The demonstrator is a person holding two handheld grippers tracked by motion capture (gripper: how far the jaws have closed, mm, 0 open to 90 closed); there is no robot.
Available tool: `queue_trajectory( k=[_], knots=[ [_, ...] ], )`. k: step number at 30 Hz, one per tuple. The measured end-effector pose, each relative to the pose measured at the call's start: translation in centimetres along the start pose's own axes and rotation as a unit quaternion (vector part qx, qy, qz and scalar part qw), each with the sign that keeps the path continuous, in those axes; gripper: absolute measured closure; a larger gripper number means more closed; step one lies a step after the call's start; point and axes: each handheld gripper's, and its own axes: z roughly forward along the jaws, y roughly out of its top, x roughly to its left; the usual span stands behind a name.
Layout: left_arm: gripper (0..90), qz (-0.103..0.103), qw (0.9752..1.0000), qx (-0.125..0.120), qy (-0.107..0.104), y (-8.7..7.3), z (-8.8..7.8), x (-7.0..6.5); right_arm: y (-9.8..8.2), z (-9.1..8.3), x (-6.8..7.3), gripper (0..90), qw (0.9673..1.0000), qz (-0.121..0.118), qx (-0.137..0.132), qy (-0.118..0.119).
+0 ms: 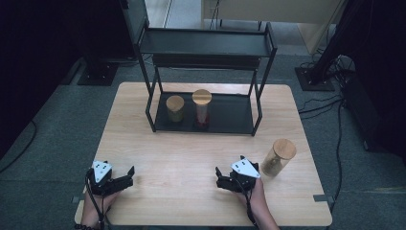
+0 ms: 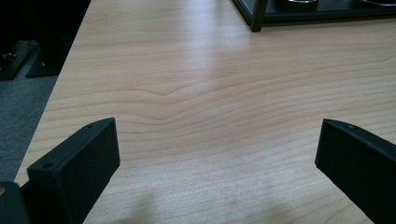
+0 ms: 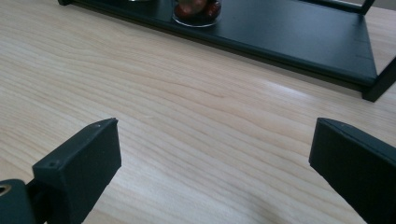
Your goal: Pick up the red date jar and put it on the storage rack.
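Observation:
My left gripper rests low over the front left of the wooden table, open, with bare wood between its jaws. Toward the front right, my right gripper is also open, nothing between its jaws. A glass jar with a wooden lid stands on the table just right of the right gripper. Two more lidded jars stand on the lower shelf of the black rack: a short one and a tall one with red contents.
The rack's upper shelf stretches over the two jars, and its front left leg stands on the table. Broad bare wood lies between the grippers and the rack. Cables and stand bases lie on the grey floor around the table.

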Motion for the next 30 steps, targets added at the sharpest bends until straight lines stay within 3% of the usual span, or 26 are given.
queue_trajectory(
  k=[17, 30],
  knots=[
    [0.1, 0.001, 1.0000, 0.000, 0.001, 0.0, 0.0, 0.0, -1.7, -2.9, -2.3, 1.9, 0.9997, 0.017, -0.003, -0.017],
    [0.0, 0.002, 1.0000, 0.000, 0.003, 0.0, 0.0, -0.1, -2.5, -4.3, -3.3, 1.8, 0.9994, 0.025, -0.003, -0.023]
  ],
)
